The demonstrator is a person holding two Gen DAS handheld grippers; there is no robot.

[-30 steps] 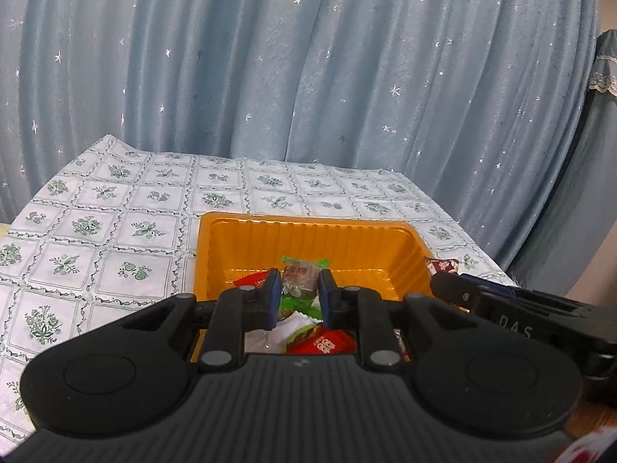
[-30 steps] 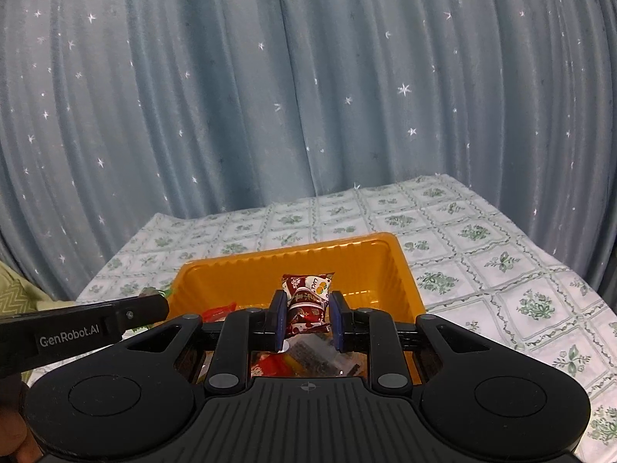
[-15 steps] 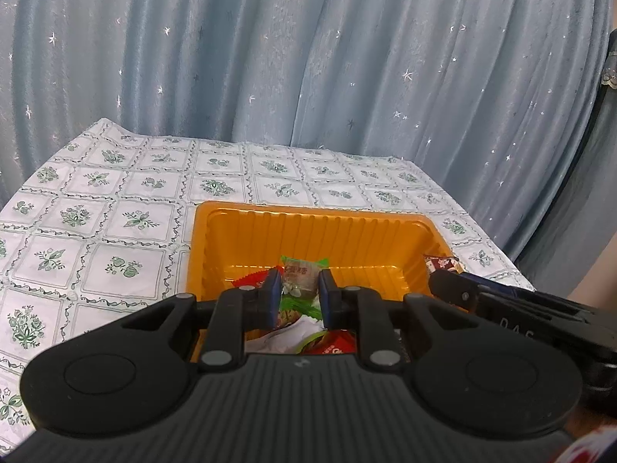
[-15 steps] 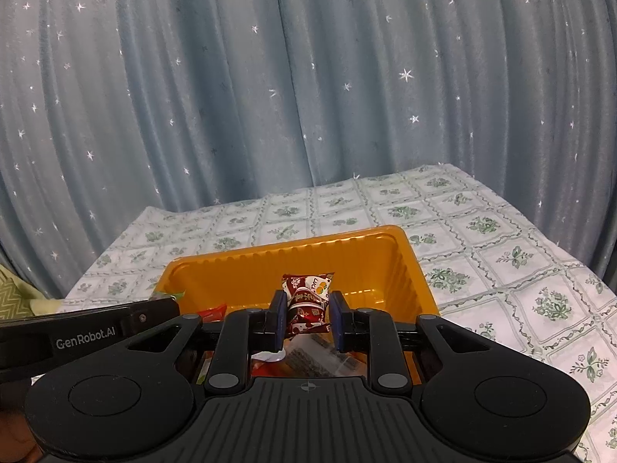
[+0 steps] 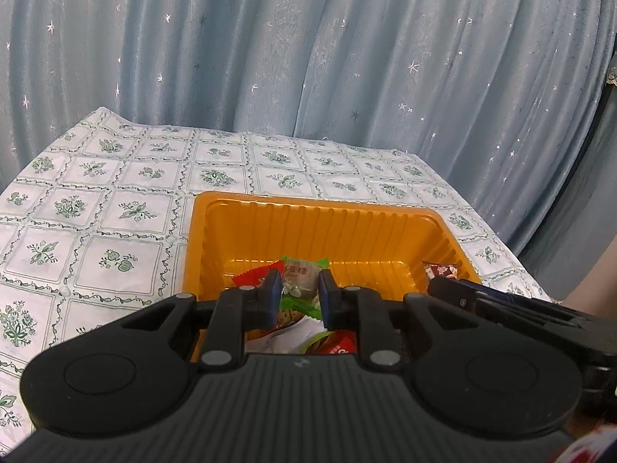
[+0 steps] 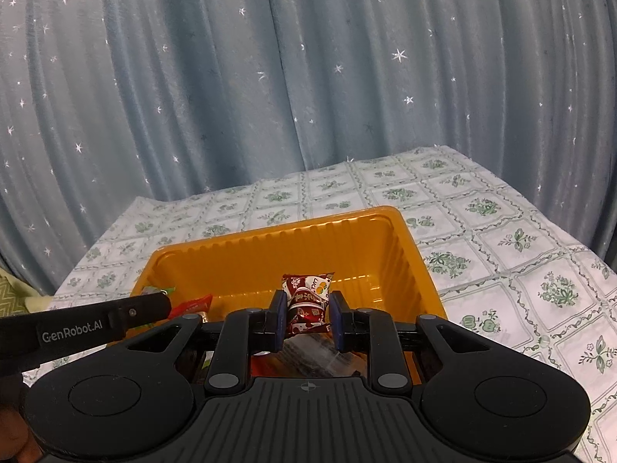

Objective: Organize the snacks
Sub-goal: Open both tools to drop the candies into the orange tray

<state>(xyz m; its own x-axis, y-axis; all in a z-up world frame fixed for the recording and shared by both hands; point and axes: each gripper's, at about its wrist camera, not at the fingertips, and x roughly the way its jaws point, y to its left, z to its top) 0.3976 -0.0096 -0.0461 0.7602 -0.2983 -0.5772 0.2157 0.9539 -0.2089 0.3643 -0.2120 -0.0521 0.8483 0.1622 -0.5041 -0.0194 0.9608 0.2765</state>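
Left wrist view: you are holding the left gripper closed on a green-edged candy, pinched between the two blue pads. The candy's long axis is running forward along the fingers, its free end pointing away from you. Directly below and ahead of the fingertips is the orange tray — already holding loose wrappers, including a red wrapper just left of the tips. The right gripper's finger is entering from the right, carrying its own snack.

Right wrist view: you are gripping a dark red snack packet in the right gripper, jaws closed on its lower half, the packet standing upright above the tips. The tray is lying straight ahead and beneath. Both tools are sitting over the tray's near end, neither clearly closer; release likely needs only a short forward-and-down travel.
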